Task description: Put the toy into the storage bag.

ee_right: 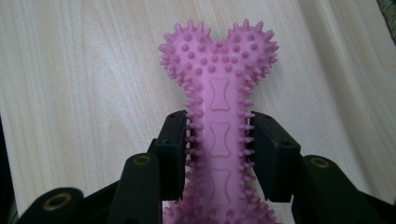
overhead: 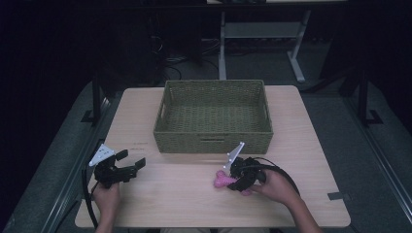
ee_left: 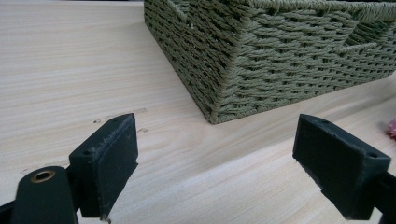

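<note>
My light wooden table carries the green woven basket at its far middle. My right gripper sits at about five o'clock from the basket, just short of its front wall, jaws closed on the shaft of the pink spiked bone toy, which lies on the tabletop. My left gripper rests at about seven o'clock from the basket, jaws spread wide and holding nothing.

I think the soft spikes are the risk: the pads bear on nubs rather than solid shaft, so the toy could twist or slide out on the lift. A low carry could also catch the basket's near rim.

The toy's near end is cut off below my jaws, and in the high view my hand covers much of it.
</note>
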